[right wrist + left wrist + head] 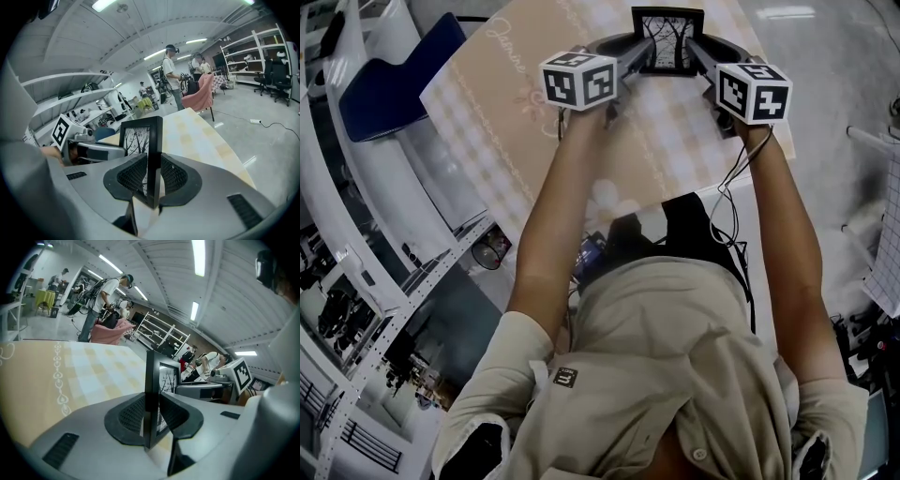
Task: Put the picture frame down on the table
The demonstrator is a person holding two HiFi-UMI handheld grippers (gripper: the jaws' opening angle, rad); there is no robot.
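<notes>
Two grippers share the picture frame (667,42): the left gripper (151,416) has its jaws pinching one side edge, and the right gripper (153,180) pinches the opposite edge. The frame is upright over the far part of the bench (506,141). Its bottom edge is probably clear of the bench, but that's hard to see. The step in hand looks like set-down. Next, both sides need to reach the bench level, then both jaws spread together so the frame doesn't tip.
</notes>
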